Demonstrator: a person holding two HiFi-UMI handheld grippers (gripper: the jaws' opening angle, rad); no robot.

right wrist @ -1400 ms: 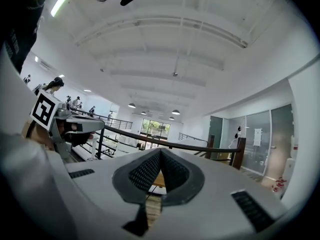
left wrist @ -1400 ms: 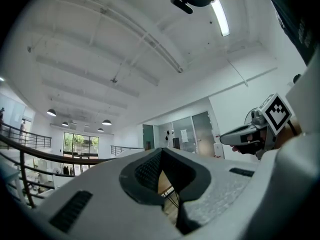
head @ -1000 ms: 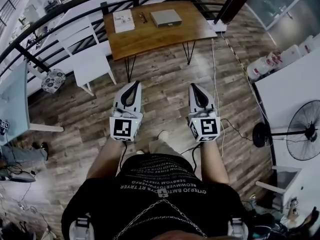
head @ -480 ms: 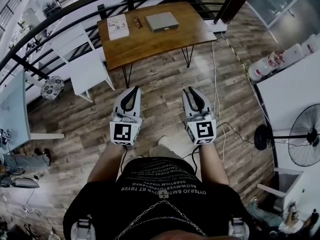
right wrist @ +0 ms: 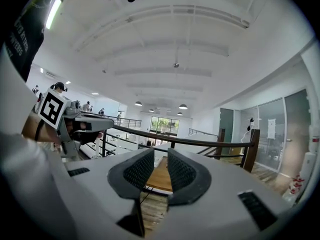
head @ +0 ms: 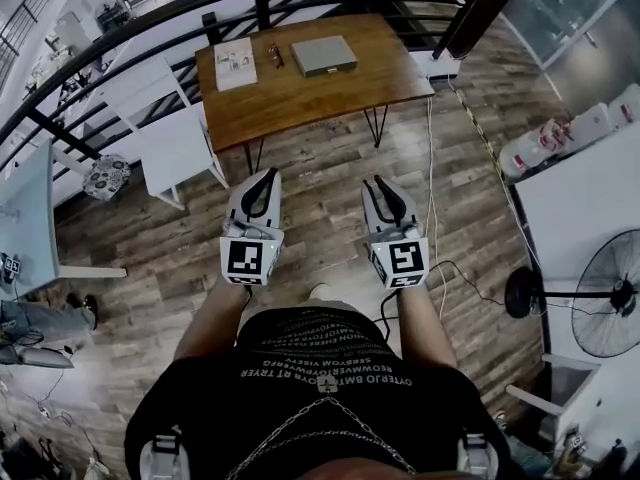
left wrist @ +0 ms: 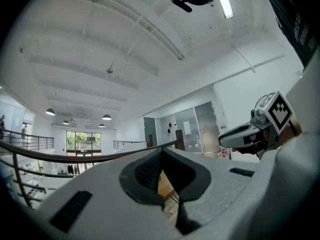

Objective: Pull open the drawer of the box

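Flat grey box [head: 323, 55] lies on the wooden table [head: 300, 93], near its far edge.

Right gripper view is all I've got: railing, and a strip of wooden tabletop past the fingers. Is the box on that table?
Observer: Yes. The head view shows a flat grey box on the table, toward its far edge.
Operator: Anything beside it?
Observer: A white booklet lies left of it, not touching.
Operator: Left side ready?
Observer: The left gripper has its fingers together, with nothing between them.
Operator: In reach yet?
Observer: No. Both grippers hang over the floor, short of the table. The right gripper has just been opening and is empty.
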